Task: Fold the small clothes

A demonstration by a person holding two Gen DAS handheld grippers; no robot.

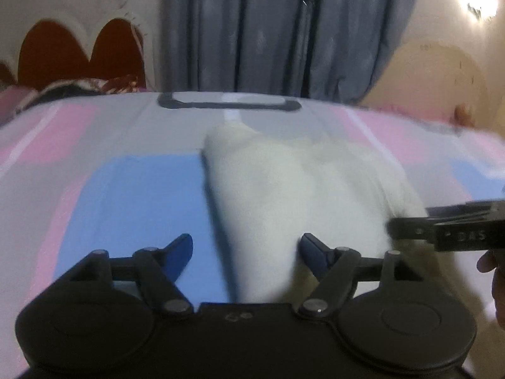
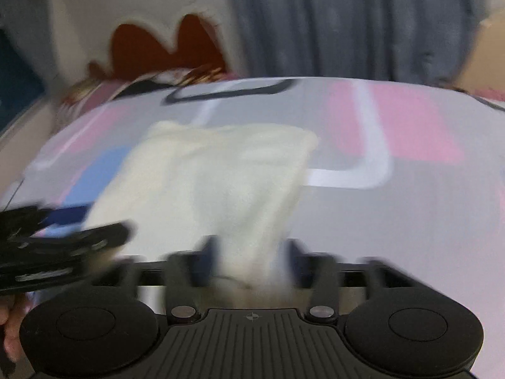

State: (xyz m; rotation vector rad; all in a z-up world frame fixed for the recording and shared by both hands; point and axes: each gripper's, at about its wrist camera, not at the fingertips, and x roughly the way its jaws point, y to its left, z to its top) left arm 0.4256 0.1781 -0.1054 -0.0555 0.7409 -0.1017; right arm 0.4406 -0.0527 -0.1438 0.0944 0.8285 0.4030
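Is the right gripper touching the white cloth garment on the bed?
Touching. The right wrist view shows the white cloth garment bunched between the right gripper fingers, its near end pinched there, though blurred.

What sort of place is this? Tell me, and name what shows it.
Probably a bedroom: a bed with a pink, blue and grey sheet, grey curtains behind it, and a scalloped headboard. A white garment lies on it.
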